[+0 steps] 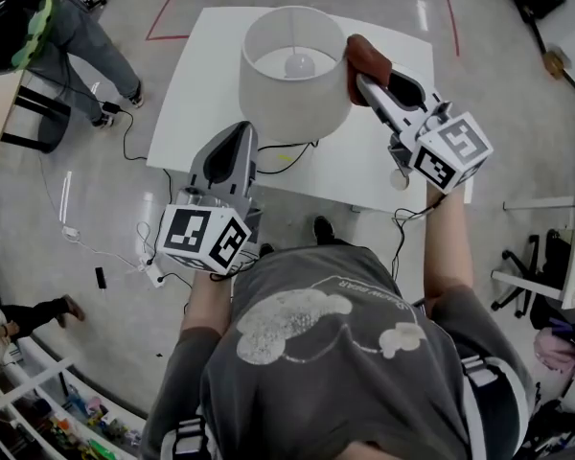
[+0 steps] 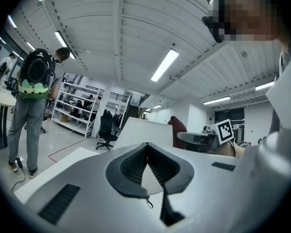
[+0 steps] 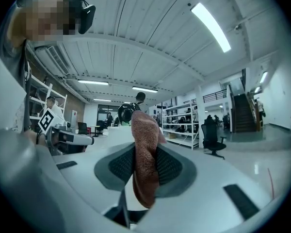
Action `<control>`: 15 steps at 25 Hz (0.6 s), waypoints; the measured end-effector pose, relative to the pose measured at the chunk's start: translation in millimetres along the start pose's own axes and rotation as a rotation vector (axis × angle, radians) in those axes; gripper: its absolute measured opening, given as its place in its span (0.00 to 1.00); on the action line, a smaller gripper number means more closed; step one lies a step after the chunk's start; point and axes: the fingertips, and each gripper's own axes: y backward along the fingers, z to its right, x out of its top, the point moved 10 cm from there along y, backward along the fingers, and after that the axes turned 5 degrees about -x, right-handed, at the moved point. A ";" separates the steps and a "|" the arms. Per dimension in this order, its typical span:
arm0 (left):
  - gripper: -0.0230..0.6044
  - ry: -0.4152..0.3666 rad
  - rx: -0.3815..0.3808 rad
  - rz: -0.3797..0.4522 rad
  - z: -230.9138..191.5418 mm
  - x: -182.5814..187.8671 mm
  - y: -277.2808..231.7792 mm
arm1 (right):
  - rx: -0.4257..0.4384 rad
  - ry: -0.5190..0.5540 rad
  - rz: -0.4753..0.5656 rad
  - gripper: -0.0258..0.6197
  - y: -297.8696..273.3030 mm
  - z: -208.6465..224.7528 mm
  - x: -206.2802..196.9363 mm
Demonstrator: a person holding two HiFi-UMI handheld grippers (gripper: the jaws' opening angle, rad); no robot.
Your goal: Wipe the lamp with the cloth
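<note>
The lamp, with a white drum shade and a bulb showing inside, stands on the white table. A reddish-brown cloth is pressed to the shade's right side, and my right gripper is shut on it. In the right gripper view the cloth hangs between the jaws and sticks out past them. My left gripper is shut on nothing, its tip close to the shade's lower left side. From the left gripper view, the shade and the cloth lie beyond the jaws.
The lamp's cord trails over the table's near edge. A person with a backpack stands at the far left beside a stool. Cables and a power strip lie on the floor at the left. Chairs and clutter stand at the right.
</note>
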 end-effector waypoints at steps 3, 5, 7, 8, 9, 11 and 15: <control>0.05 0.008 -0.020 -0.008 -4.0 -2.5 5.4 | -0.026 -0.018 -0.034 0.19 3.5 -9.7 -14.0; 0.05 0.011 -0.031 -0.005 -7.6 -3.5 7.9 | -0.043 -0.028 -0.070 0.19 5.1 -15.1 -24.2; 0.05 0.016 -0.036 -0.008 -10.5 -4.0 9.2 | -0.057 -0.045 -0.100 0.19 6.3 -18.5 -35.0; 0.05 0.019 -0.040 -0.011 -11.8 -4.3 9.5 | -0.065 -0.058 -0.111 0.19 7.1 -19.7 -41.1; 0.05 0.021 -0.045 -0.016 -13.0 -4.6 9.9 | -0.074 -0.071 -0.117 0.19 8.1 -21.1 -48.0; 0.05 0.027 -0.054 -0.028 -15.3 -5.0 11.0 | -0.093 -0.094 -0.133 0.19 10.3 -24.9 -60.8; 0.05 0.038 -0.074 -0.036 -20.5 -7.8 14.0 | -0.122 -0.121 -0.186 0.19 13.7 -35.3 -77.9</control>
